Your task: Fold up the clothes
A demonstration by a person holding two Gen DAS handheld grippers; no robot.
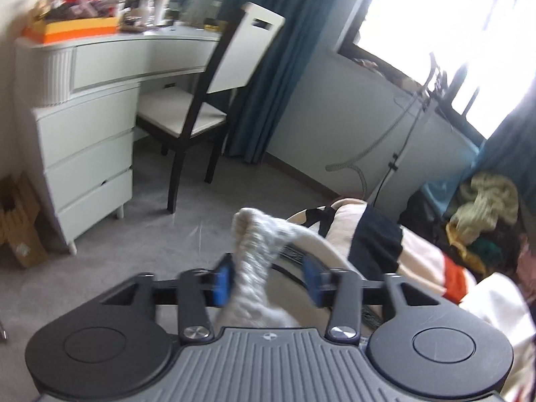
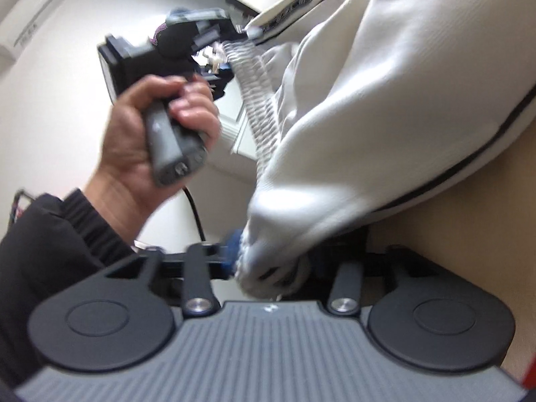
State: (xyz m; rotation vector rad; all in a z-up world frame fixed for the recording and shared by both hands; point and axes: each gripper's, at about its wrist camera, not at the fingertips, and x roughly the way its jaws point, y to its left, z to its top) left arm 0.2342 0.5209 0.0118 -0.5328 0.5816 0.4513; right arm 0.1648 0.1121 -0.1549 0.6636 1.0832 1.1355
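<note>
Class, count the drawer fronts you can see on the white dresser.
4: one curved under the desktop, three stacked below. More may be hidden.

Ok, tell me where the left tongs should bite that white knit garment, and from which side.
On the ribbed hem band, the thick, rolled edge standing up between the left tongs' blue pads. Come straight along the fingers so the pads close across the band's flat sides. The pads stand wider than the band, so it looks unclamped. The right tongs seem shut on the same garment.

We see our left gripper (image 1: 268, 283), blue pads apart, with a ribbed grey-white knitted garment edge (image 1: 256, 251) rising between them, touching the left pad.
</note>
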